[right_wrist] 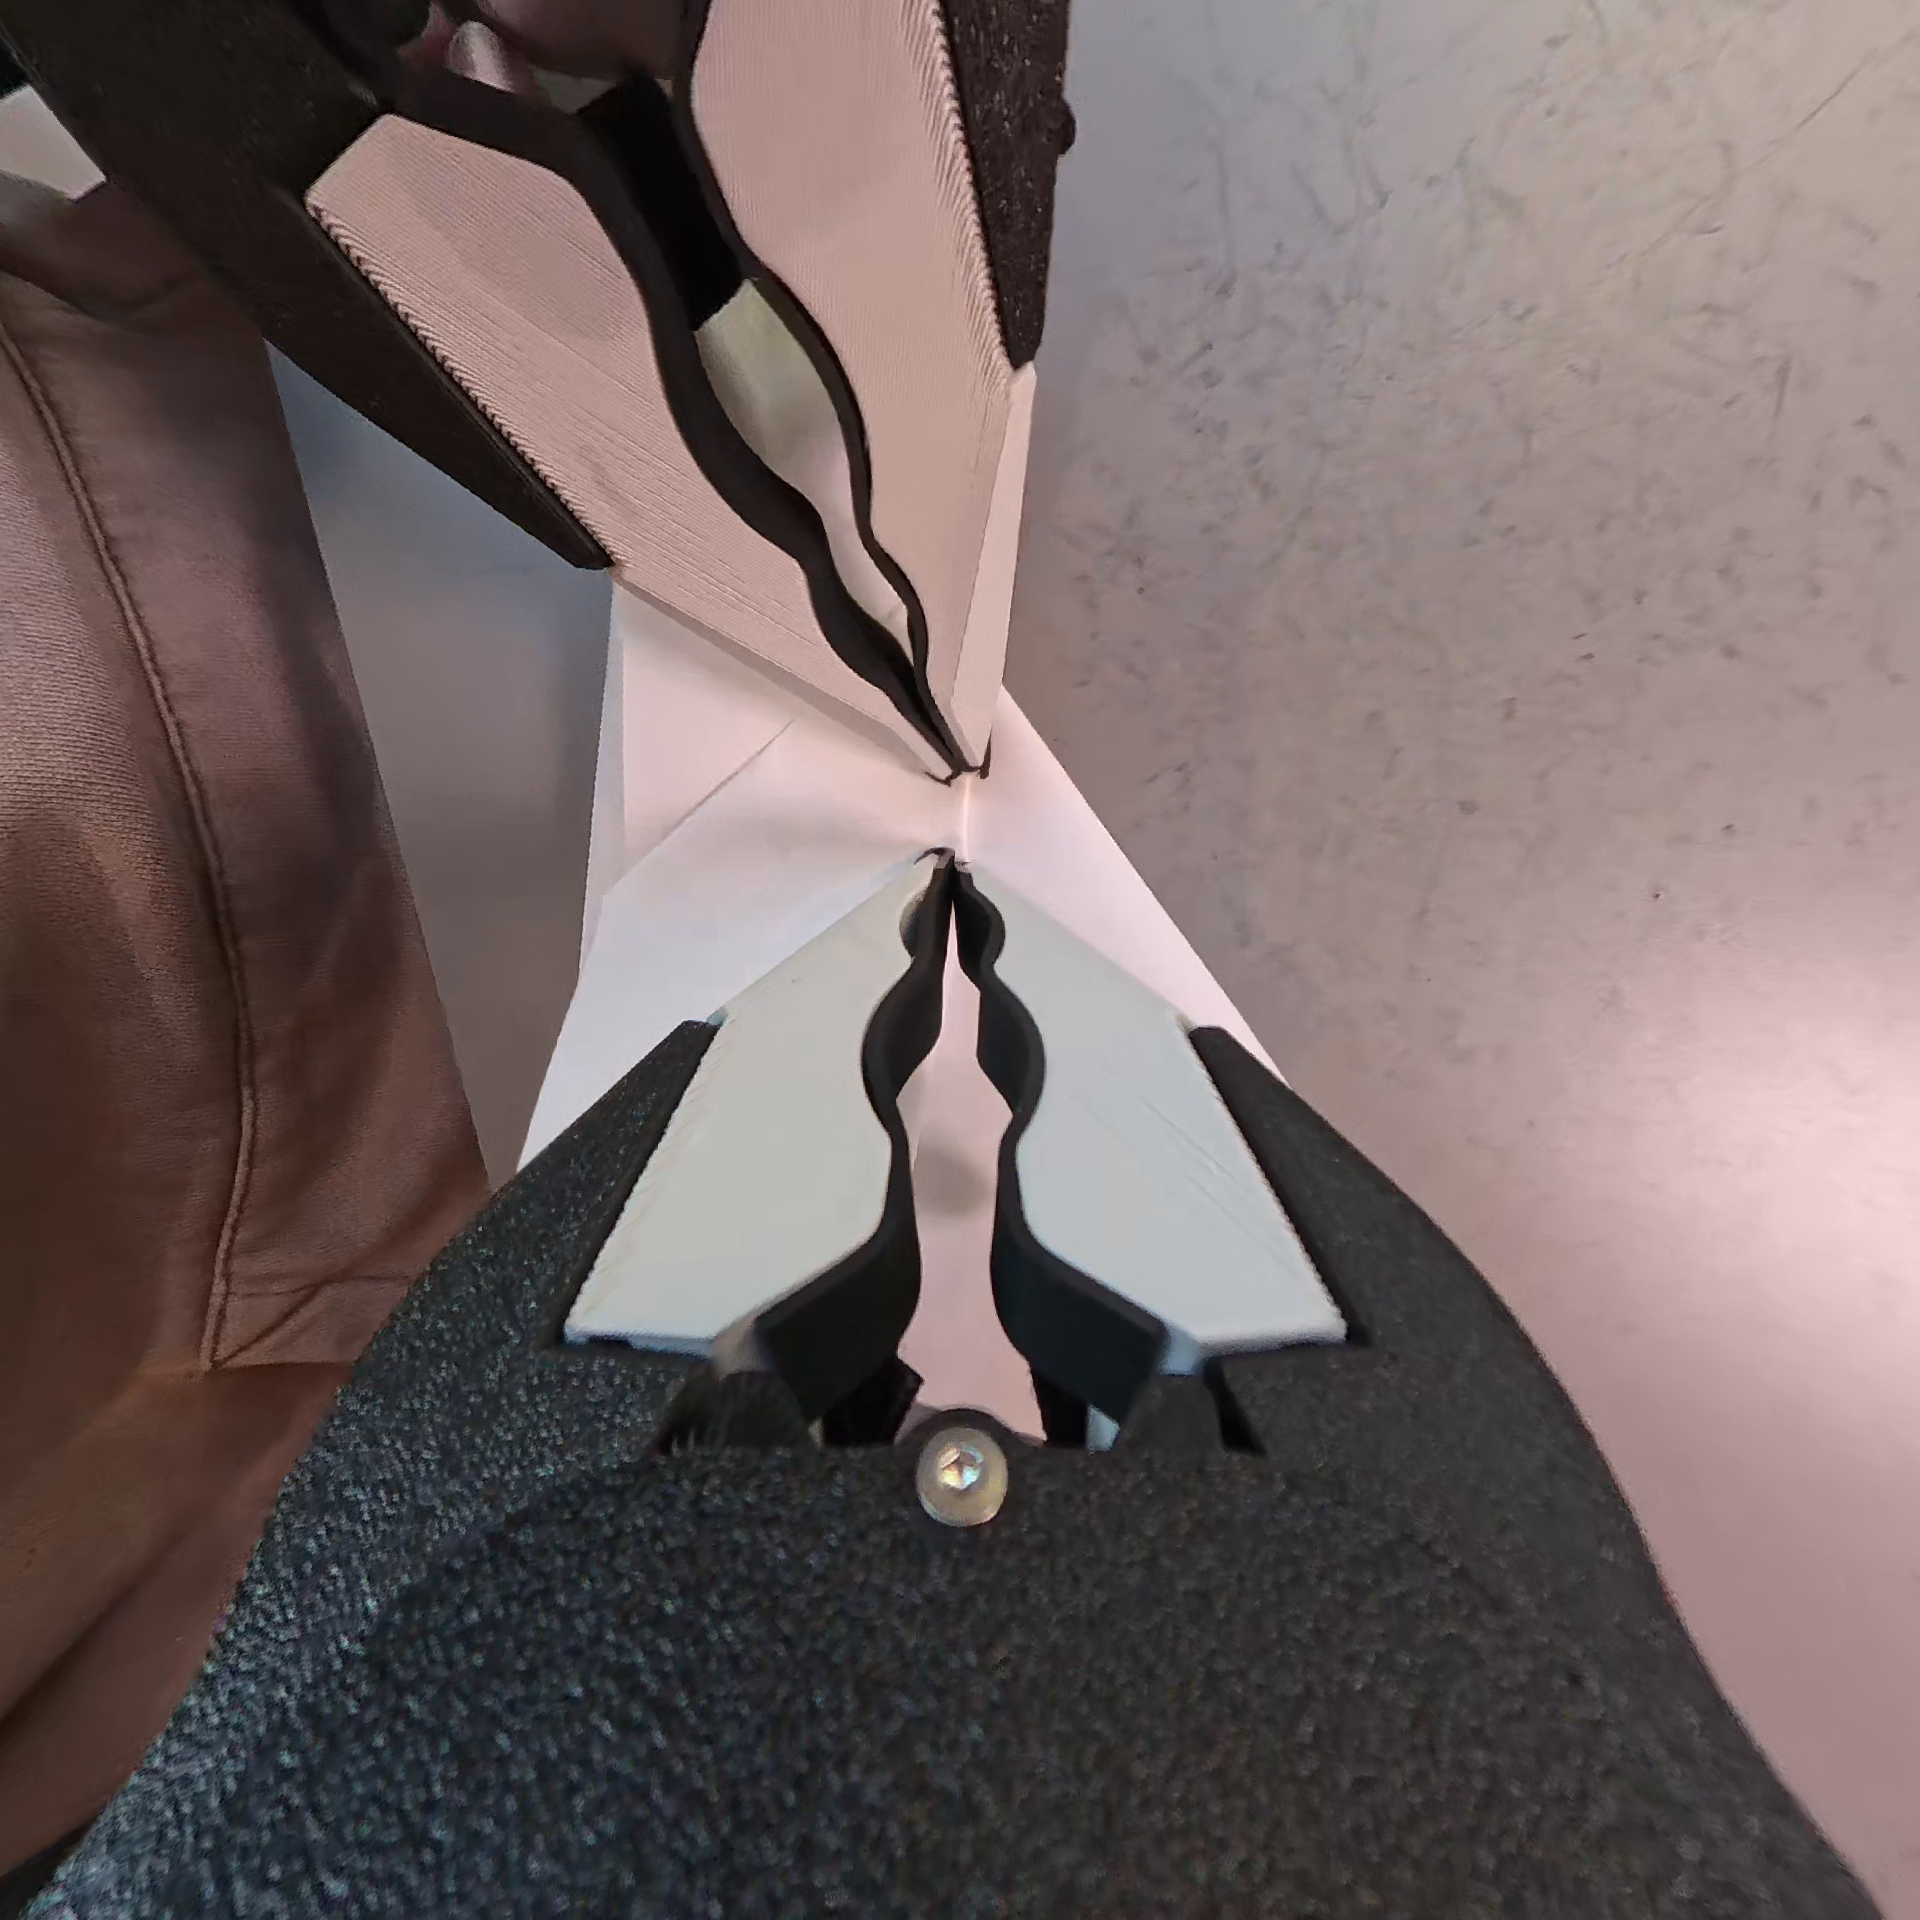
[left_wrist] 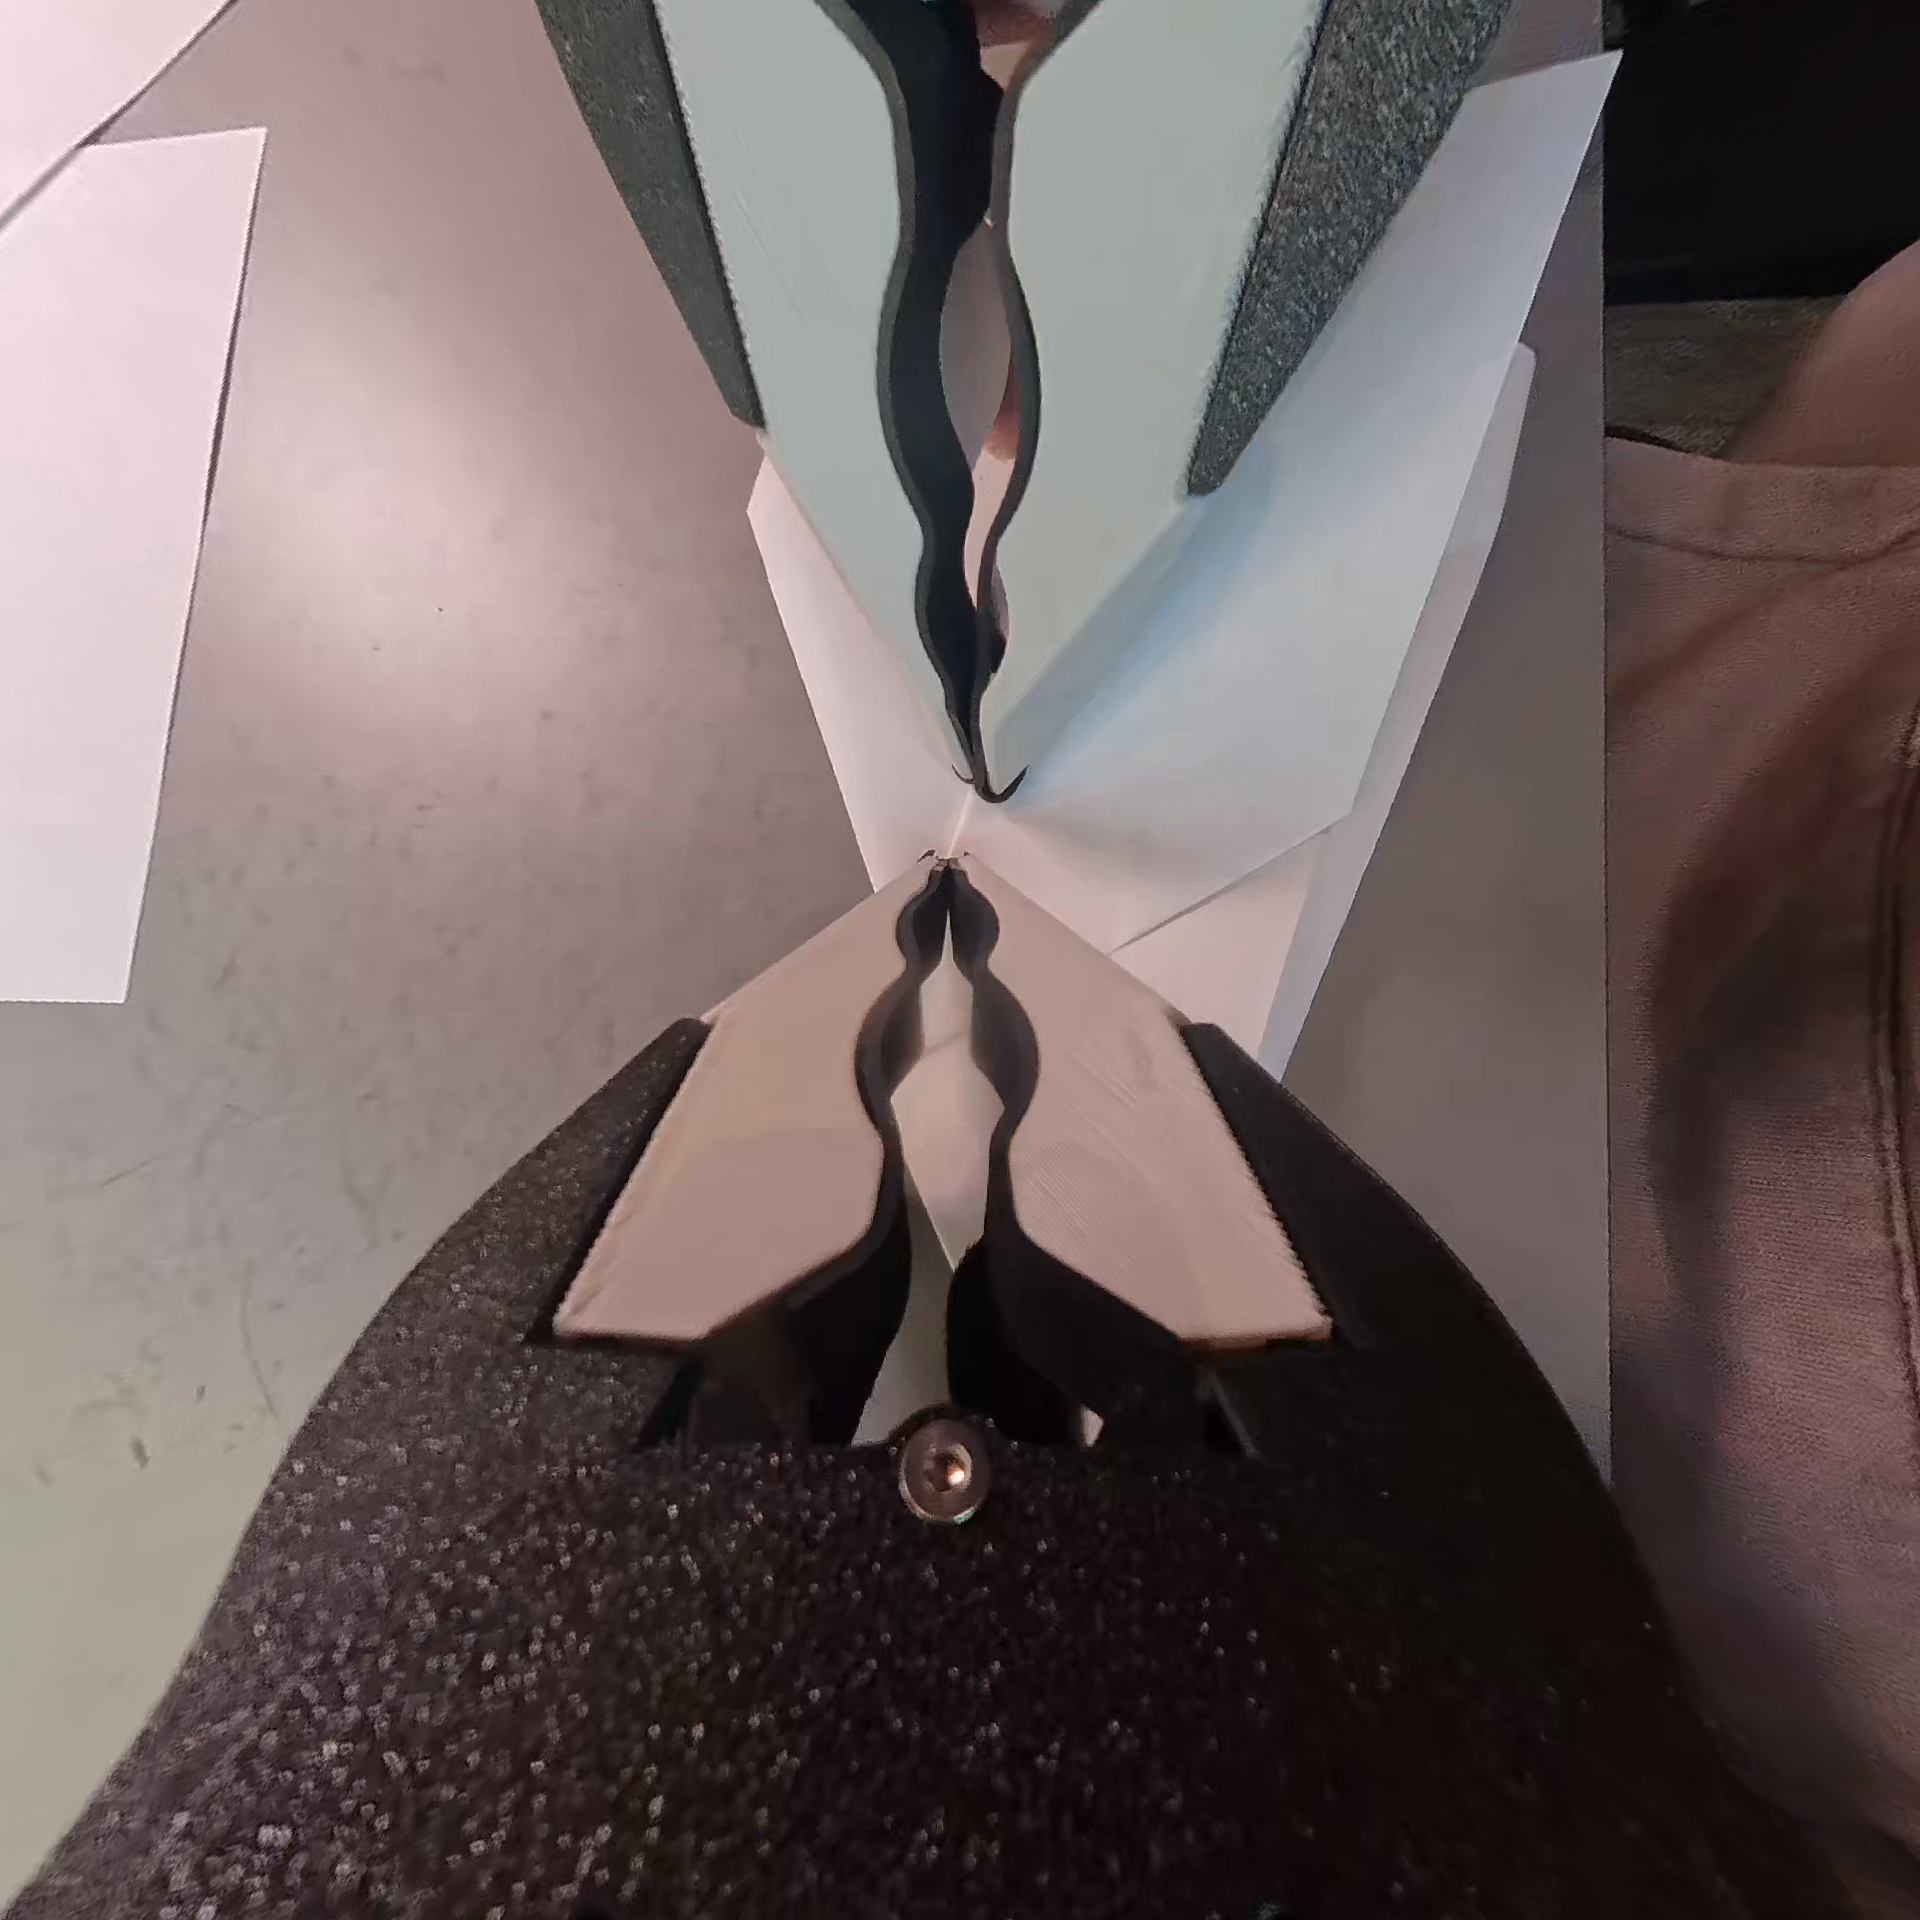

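Left wrist view: the left hand-held gripper (left_wrist: 945, 864) has its tips closed together on a crease of the folded paper (left_wrist: 1143, 790), which lies on the grey tabletop (left_wrist: 468, 623) directly under and ahead of it.
Facing gripper: the right hand-held gripper (left_wrist: 987, 795) comes in from straight ahead, its tips just beyond the left one's and apart by only a thin strip of paper.
Right wrist view: the right hand-held gripper (right_wrist: 948, 860) is likewise closed at the tips on the folded paper (right_wrist: 748, 883); the left hand-held gripper (right_wrist: 961, 771) meets it head-on.
Crease: folds fan outward from the spot between the two pairs of tips.
Grip quality: by my judgement both pinches sit on the same ridge line, so keeping them in line would avoid twisting or tearing the sheet.
Surroundings: a loose white sheet (left_wrist: 114, 571) lies well off to the left gripper's left; a person's pinkish-brown garment (left_wrist: 1766, 935) is at its right.
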